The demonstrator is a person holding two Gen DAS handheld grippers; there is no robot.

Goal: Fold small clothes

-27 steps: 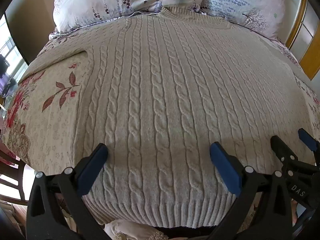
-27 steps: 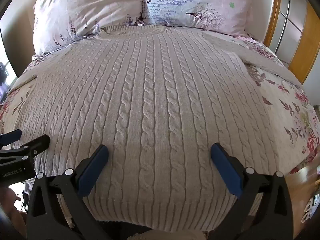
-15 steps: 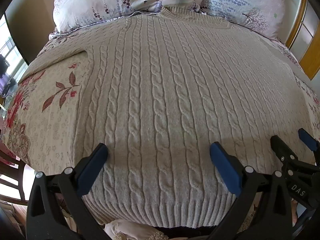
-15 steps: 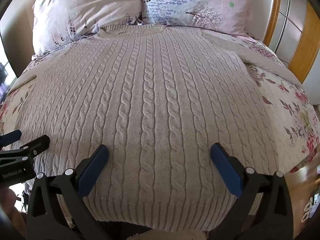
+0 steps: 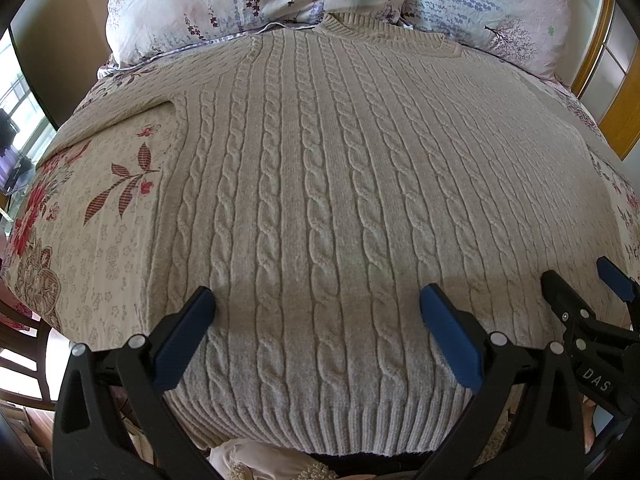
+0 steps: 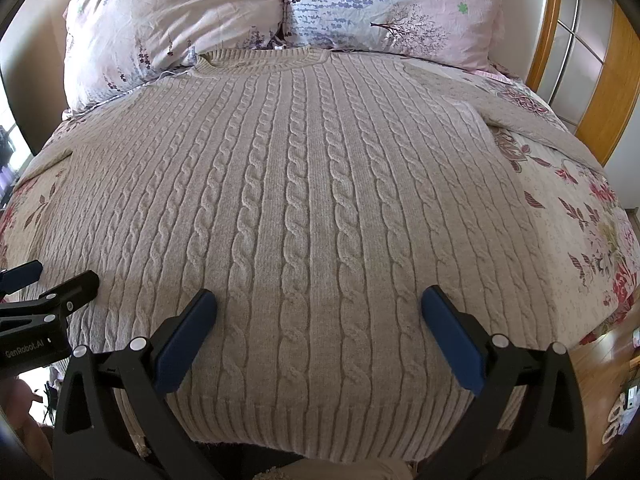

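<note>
Sweater (image 5: 320, 200) flat on bed; L claw (image 5: 316, 340) & R claw (image 6: 318, 338) agape, probably hovering.

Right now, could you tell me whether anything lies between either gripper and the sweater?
Nothing visible does. The left gripper and right gripper both hang open over the sweater, which lies flat and bare.

A floral quilted bedspread (image 5: 100, 208) covered the bed. Two pale floral pillows (image 6: 384, 8) lay at its head edge. Orange wooden panelling (image 6: 608, 92) stood at the right.
</note>
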